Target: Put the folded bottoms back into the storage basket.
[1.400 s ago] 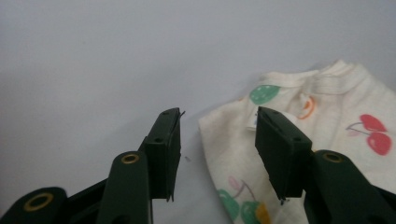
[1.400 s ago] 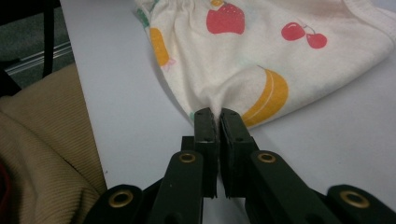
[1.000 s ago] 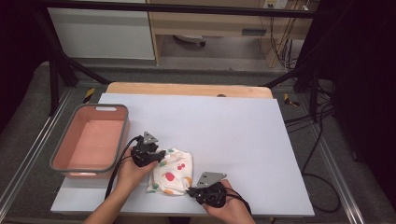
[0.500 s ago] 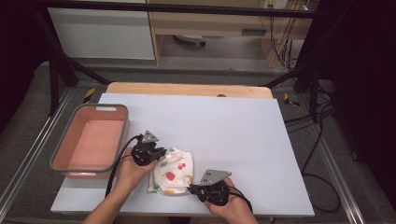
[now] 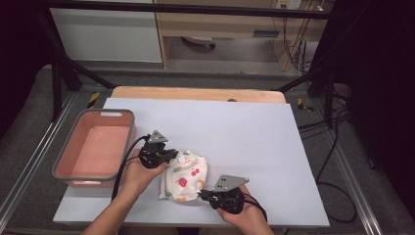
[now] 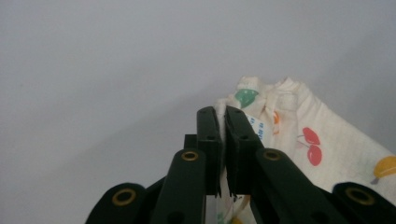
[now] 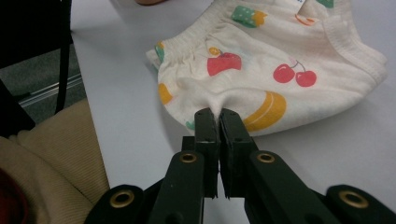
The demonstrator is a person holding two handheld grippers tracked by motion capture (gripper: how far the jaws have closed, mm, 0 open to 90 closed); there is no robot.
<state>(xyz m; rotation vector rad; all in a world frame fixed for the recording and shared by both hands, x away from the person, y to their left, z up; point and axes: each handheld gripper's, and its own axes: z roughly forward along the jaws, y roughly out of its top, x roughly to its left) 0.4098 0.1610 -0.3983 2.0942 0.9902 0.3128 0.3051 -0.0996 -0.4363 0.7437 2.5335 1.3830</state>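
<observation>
A small cream garment printed with cherries and other fruit lies crumpled near the front of the white table. My left gripper is at its upper left corner, jaws shut on a fold of the garment's edge. My right gripper is at its lower right edge, jaws shut on a pinch of the garment. In the right gripper view the cloth puckers up where it meets the gripper. In the left gripper view, the gripper clamps the cloth near a white label.
A pink tub with a grey rim stands at the table's left side, close to my left hand. A tan sleeve or trouser leg shows at the left of the right gripper view. Bare table stretches to the right and back.
My right gripper has shifted slightly right and forward while holding the garment's edge, and the cloth has spread a little. My left gripper has stayed where it was.
</observation>
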